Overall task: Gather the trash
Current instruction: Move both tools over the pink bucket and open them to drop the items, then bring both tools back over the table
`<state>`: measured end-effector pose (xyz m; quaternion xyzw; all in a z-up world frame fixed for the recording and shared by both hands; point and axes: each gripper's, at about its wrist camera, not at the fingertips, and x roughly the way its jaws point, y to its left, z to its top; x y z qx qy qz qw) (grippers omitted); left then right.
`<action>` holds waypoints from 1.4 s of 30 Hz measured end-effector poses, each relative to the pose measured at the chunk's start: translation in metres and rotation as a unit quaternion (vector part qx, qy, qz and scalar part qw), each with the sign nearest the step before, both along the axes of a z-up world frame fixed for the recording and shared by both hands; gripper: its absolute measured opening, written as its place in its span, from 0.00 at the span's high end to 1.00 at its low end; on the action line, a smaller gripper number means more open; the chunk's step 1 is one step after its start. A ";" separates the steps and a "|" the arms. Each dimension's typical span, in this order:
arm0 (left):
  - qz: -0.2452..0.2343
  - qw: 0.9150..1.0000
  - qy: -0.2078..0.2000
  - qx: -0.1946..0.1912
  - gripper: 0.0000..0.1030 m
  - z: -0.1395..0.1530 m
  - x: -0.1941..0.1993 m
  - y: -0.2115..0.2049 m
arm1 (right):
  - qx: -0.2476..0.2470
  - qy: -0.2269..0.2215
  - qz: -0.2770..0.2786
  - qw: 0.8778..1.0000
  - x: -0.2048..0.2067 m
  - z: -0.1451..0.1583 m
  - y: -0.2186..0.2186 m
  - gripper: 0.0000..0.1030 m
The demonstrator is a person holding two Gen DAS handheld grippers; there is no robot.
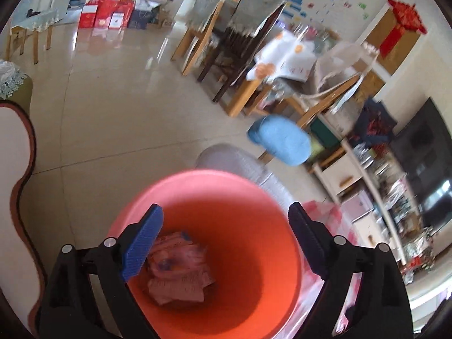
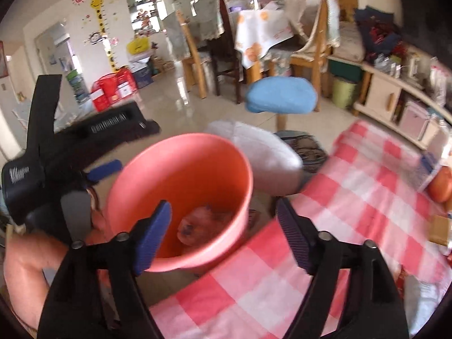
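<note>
At the left edge of the right wrist view, part of a bare hand (image 2: 25,268) is seen around a black handle; the rest of the person is cut off by the frame. The left gripper (image 2: 107,168) is made out above it only in part: one blue pad shows beside the bucket's rim, the other is not seen there. In its own view the left gripper (image 1: 226,226) is shown with its jaws wide apart and nothing between the pads, held over the mouth of the orange bucket (image 1: 254,268).

Crumpled paper trash (image 1: 178,268) is seen lying on the bucket's bottom, toward the left wall; its print is too blurred to be read. In the right wrist view the same trash (image 2: 203,223) is half hidden behind the left blue pad and smeared by motion blur. The bucket (image 2: 158,180) stands just off the near left corner of the red-and-white checked tablecloth (image 2: 353,197); what it rests on is hidden.

The right gripper (image 2: 223,217) is likewise spread open and empty, one pad before the bucket's wall, the other over the cloth's edge.

Behind the bucket a pale rounded thing (image 2: 265,155) is seen, too blurred to be named, and beyond it a stool with a blue cushion (image 2: 282,99). At the cloth's right edge an orange-red round object (image 2: 442,183) is cut off by the lens rim.
</note>
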<state>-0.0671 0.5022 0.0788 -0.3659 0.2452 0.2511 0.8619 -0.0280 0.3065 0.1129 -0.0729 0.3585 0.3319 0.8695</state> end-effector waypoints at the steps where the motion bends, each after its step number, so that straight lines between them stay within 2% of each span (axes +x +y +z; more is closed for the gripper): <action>1: -0.003 1.000 -0.009 0.008 0.13 0.002 -0.003 -0.004 | -0.002 -0.002 -0.010 1.000 -0.003 0.000 -0.010 0.18; 4: -0.024 0.997 -0.046 0.057 0.11 0.013 -0.002 -0.022 | -0.004 -0.004 -0.030 1.000 -0.010 -0.006 -0.033 0.18; 6: -0.042 0.992 -0.071 0.100 0.09 0.021 0.001 -0.039 | -0.009 -0.008 -0.040 0.999 -0.019 -0.012 -0.050 0.17; 9: -0.061 0.984 -0.098 0.138 0.08 0.031 0.004 -0.058 | -0.019 -0.022 -0.052 0.998 -0.031 -0.019 -0.072 0.08; 11: -0.076 0.979 -0.107 0.155 0.08 0.034 0.006 -0.070 | -0.032 -0.028 -0.058 0.997 -0.040 -0.023 -0.084 0.04; 13: -0.101 0.972 -0.113 0.181 0.08 0.037 0.012 -0.086 | -0.052 -0.022 -0.065 0.996 -0.047 -0.028 -0.095 0.04; 16: -0.134 0.962 -0.113 0.209 0.08 0.040 0.019 -0.109 | -0.057 -0.018 -0.085 0.995 -0.056 -0.030 -0.116 0.04; 19: -0.169 0.955 -0.107 0.220 0.08 0.042 0.025 -0.130 | -0.061 -0.016 -0.109 0.992 -0.063 -0.030 -0.138 0.04; 24: -0.216 0.946 -0.064 0.232 0.08 0.036 0.038 -0.168 | -0.079 -0.030 -0.134 0.987 -0.077 -0.029 -0.166 0.04; 26: -0.236 0.940 -0.055 0.241 0.08 0.032 0.040 -0.184 | -0.080 -0.031 -0.142 0.986 -0.082 -0.029 -0.176 0.04; 33: -0.294 0.913 -0.059 0.277 0.08 0.023 0.031 -0.226 | -0.063 -0.029 -0.171 0.983 -0.094 -0.028 -0.212 0.04; 38: -0.332 0.899 -0.070 0.276 0.08 0.018 0.028 -0.244 | -0.056 -0.028 -0.186 0.981 -0.096 -0.028 -0.229 0.04; 42: -0.347 0.892 -0.076 0.280 0.08 0.015 0.025 -0.258 | -0.054 -0.032 -0.192 0.979 -0.099 -0.025 -0.242 0.04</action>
